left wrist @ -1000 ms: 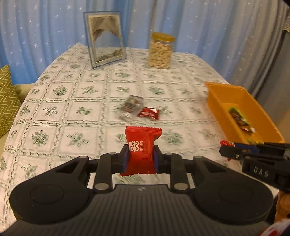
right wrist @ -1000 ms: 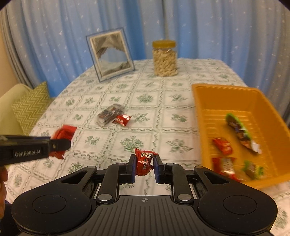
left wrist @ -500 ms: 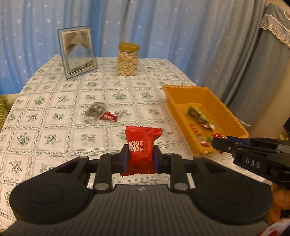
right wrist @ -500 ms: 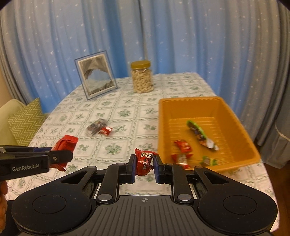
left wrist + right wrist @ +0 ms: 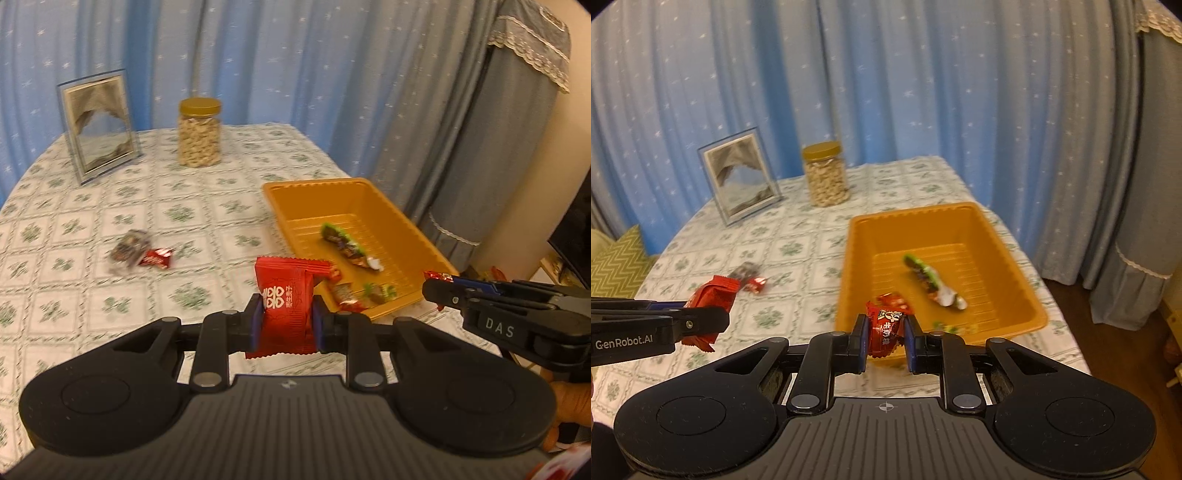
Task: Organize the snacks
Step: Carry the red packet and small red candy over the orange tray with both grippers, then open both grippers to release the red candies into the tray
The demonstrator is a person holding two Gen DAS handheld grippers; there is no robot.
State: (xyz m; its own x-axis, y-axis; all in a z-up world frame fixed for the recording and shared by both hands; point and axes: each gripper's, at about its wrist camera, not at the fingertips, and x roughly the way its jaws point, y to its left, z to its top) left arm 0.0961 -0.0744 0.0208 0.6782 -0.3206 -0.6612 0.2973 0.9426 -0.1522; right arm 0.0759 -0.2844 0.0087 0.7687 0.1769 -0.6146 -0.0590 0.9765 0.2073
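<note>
My left gripper is shut on a red snack packet and holds it above the table, left of the orange tray. It also shows in the right wrist view. My right gripper is shut on a small red candy just before the tray's near rim. The tray holds a green-wrapped bar and several small candies. A grey packet and a red candy lie on the tablecloth.
A jar of nuts and a picture frame stand at the back of the table. Blue curtains hang behind. A yellow-green cushion lies left of the table. The table edge drops off right of the tray.
Both grippers have lifted and pulled back with their snacks still held. The view now looks down on the tray, which sits nearer the middle in both views.
</note>
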